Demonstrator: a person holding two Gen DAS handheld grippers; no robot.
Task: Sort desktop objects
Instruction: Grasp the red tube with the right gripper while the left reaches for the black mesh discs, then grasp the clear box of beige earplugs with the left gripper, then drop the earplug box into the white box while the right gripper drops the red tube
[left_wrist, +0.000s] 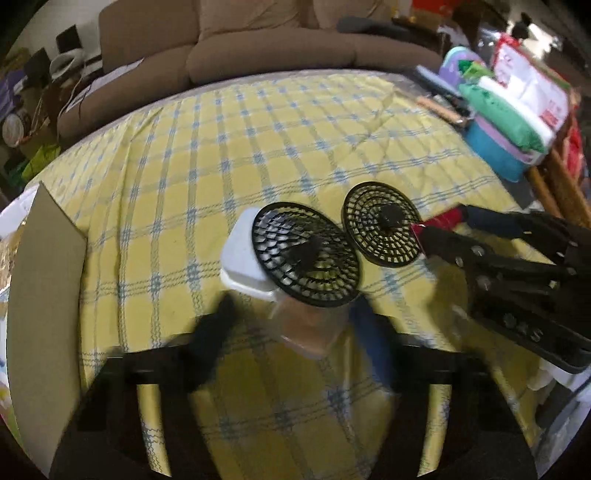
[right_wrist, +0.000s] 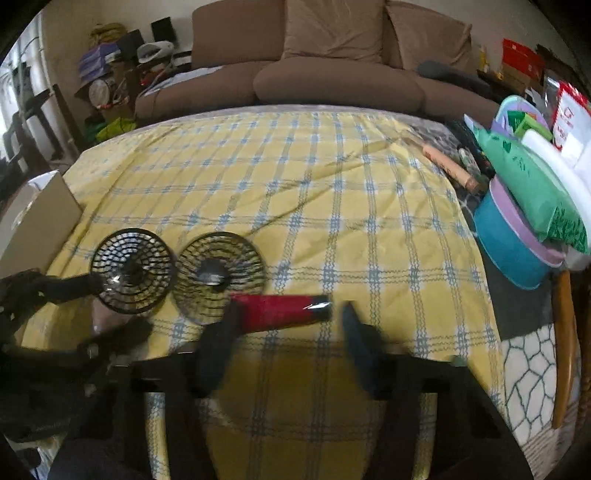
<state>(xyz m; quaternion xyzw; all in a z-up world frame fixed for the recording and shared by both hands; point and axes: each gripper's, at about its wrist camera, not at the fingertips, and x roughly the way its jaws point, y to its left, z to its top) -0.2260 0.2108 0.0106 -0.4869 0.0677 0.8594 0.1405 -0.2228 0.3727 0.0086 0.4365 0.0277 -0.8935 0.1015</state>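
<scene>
You had barely begun sorting: your left gripper (left_wrist: 291, 314) straddled, unclamped, a clear plastic jar (left_wrist: 308, 325) below two black mesh discs (right_wrist: 219, 271), while your right gripper (right_wrist: 288, 332) stood spread around a red packet (right_wrist: 280, 310) beside them.

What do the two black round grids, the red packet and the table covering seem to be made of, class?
Black round grids: probably moulded plastic, matte, an openwork lattice with the cloth showing through.
Red packet: likely glossy foil or plastic film; a bright glint shows at its dark end.
Table covering: looks like woven fabric, yellow with blue checks, creased in soft folds.
</scene>
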